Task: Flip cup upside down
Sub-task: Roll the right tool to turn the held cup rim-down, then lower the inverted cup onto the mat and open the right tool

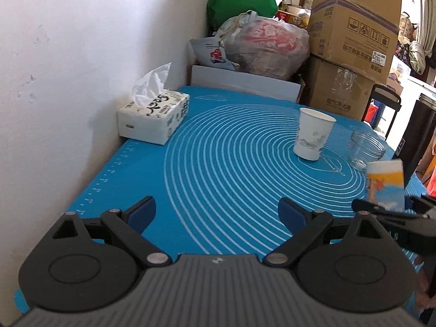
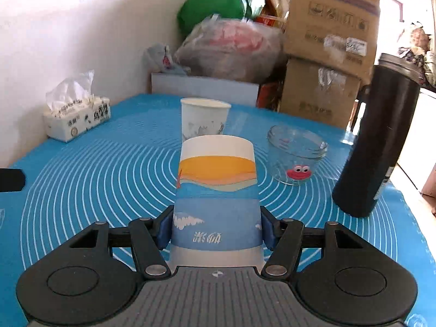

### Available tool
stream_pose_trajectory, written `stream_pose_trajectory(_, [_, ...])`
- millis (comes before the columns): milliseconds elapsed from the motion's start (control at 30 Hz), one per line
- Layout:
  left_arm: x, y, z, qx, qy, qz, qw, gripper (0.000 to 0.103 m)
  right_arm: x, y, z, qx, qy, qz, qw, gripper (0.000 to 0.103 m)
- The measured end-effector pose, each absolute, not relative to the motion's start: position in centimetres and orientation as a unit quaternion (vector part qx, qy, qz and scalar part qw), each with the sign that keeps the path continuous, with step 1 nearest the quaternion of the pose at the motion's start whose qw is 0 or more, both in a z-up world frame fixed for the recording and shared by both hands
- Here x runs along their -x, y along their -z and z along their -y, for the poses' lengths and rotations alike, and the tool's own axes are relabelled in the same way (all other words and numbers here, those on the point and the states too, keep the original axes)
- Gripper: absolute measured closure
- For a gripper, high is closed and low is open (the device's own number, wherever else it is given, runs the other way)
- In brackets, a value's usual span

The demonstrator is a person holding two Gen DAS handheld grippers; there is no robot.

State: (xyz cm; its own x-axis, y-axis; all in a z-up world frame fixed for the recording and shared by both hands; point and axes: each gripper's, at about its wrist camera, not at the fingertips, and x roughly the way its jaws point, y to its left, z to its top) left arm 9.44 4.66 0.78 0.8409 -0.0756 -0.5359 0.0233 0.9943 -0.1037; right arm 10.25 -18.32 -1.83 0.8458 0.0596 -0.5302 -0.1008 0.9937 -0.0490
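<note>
My right gripper [image 2: 216, 230] is shut on a blue and orange paper cup [image 2: 216, 188]. The cup is upside down: its narrow base points up and its print is inverted. The same cup [image 1: 385, 182] shows at the right edge of the left wrist view, held by the right gripper [image 1: 392, 211]. My left gripper [image 1: 216, 212] is open and empty, low over the near part of the blue mat [image 1: 218, 163]. A white paper cup [image 1: 313, 137] stands upright, mouth up, near the mat's middle; it also shows behind the held cup in the right wrist view [image 2: 203, 118].
A glass jar [image 2: 295, 154] with a red sticker stands right of the cups, also in the left wrist view [image 1: 366, 147]. A tall black flask [image 2: 378, 139] stands at the right. A tissue box [image 1: 154, 115] sits by the wall. Cardboard boxes [image 1: 351, 32] and bags [image 1: 261, 46] are behind the table.
</note>
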Motion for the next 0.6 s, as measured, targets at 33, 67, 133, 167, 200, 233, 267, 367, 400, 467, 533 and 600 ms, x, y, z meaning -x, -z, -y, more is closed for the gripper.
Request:
stream_pose_trajectory(33, [-9.4,-0.8,-4.5,0.046,0.027,-0.28,0.958,0.007,-10.2,2.0,18.4,0.032,-0.042,-0.278,0.959,0.044])
stream_pose_trajectory(67, [-9.3,-0.9,-4.3,0.047,0.028,-0.28,0.959,0.007,-9.9,2.1,18.8,0.026,-0.043,-0.283,0.958,0.044])
stream_pose_trajectory(133, [-9.2,-0.9,-4.0,0.047,0.031,-0.28,0.958,0.007,-9.5,2.4,18.9,0.022,-0.044,-0.294,0.955,0.045])
stream_pose_trajectory(167, [-9.1,-1.0,-3.8,0.046,0.033,-0.28,0.958,0.008,-9.3,2.5,19.0,0.019,-0.045,-0.295,0.954,0.045])
stream_pose_trajectory(200, [-9.0,-1.0,-3.6,0.045,0.035,-0.279,0.958,0.007,-9.2,2.3,19.2,0.017,-0.047,-0.293,0.955,0.045])
stream_pose_trajectory(233, [-8.9,-1.0,-3.4,0.042,0.037,-0.28,0.958,0.008,-9.2,2.3,19.2,0.018,-0.048,-0.296,0.954,0.044])
stream_pose_trajectory(267, [-8.9,-1.0,-3.2,0.04,0.04,-0.281,0.958,0.007,-9.2,2.3,19.1,0.022,-0.048,-0.299,0.953,0.044])
stream_pose_trajectory(367, [-8.9,-0.8,-2.6,0.031,0.053,-0.293,0.954,0.007,-9.1,2.5,18.6,0.039,-0.043,-0.306,0.95,0.043])
stream_pose_trajectory(400, [-9.0,-0.6,-2.3,0.028,0.059,-0.3,0.952,0.007,-9.1,2.5,18.6,0.04,-0.041,-0.308,0.95,0.039])
stream_pose_trajectory(467, [-9.0,-0.2,-1.9,0.025,0.065,-0.307,0.949,0.007,-9.0,2.5,18.6,0.039,-0.04,-0.31,0.949,0.034])
stream_pose_trajectory(533, [-9.0,0.0,-1.6,0.02,0.068,-0.312,0.947,0.007,-8.8,2.4,18.6,0.041,-0.04,-0.31,0.949,0.029])
stream_pose_trajectory(600, [-8.8,0.0,-1.3,0.016,0.075,-0.317,0.945,0.007,-8.4,2.3,18.6,0.042,-0.038,-0.309,0.949,0.021])
